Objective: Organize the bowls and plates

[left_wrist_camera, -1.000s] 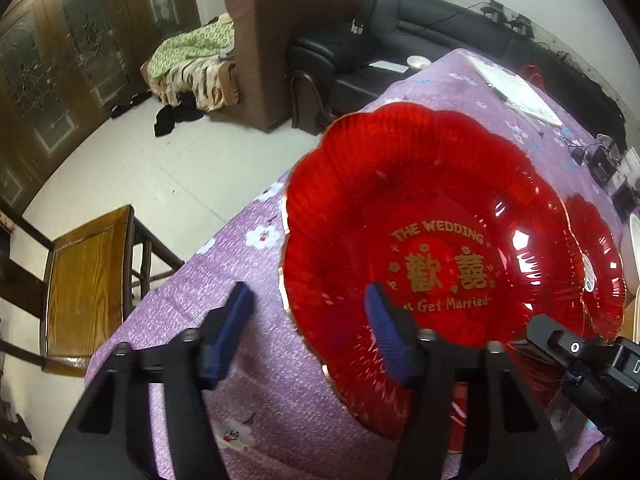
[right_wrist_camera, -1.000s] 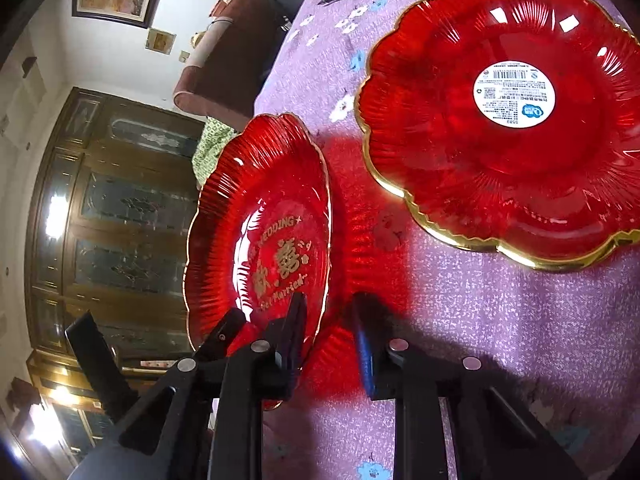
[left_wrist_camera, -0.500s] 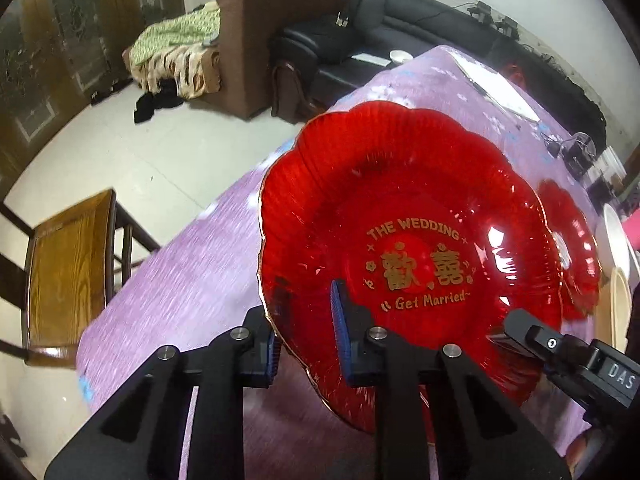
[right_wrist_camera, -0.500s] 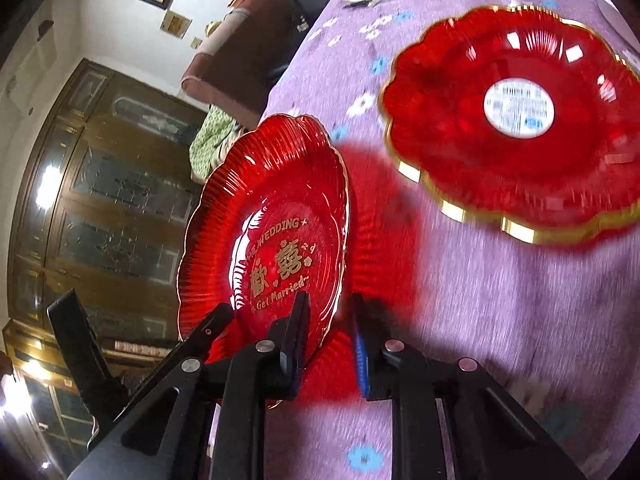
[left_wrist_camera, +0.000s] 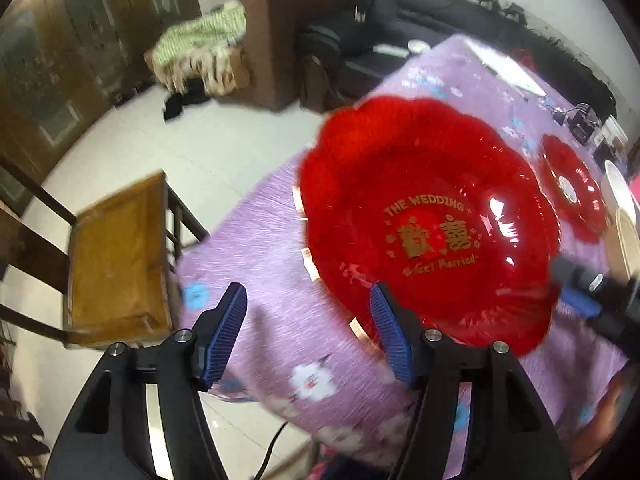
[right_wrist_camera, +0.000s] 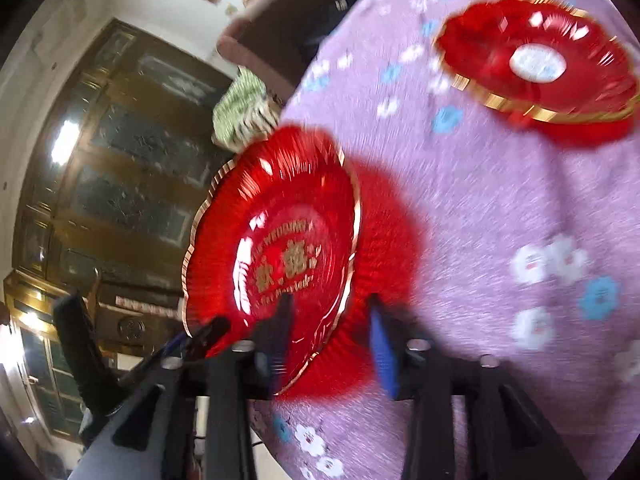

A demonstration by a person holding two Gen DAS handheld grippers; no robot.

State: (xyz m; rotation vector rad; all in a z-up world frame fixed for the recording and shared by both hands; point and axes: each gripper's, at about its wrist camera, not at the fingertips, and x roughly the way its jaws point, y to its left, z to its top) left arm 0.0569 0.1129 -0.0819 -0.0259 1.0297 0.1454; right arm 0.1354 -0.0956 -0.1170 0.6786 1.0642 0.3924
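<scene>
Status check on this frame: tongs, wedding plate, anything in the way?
Left tongs and right tongs opening, no grip. Wedding plate rim between right pads. Second red plate apart, nothing blocking.

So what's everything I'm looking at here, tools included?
wedding plate: one, red with gold lettering, near table edge
second plate: one, red, white sticker, farther along
pale dishes: about two, white and cream, right edge, blurred
tablecloth: one, purple, floral
chair: one, wooden, beside table
armchair: one, brown, behind
sofa: one, black
cabinet: one, dark wood
left tool: black, blue pads, opening, nothing gripped
right tool: opening, plate rim between pads
</scene>
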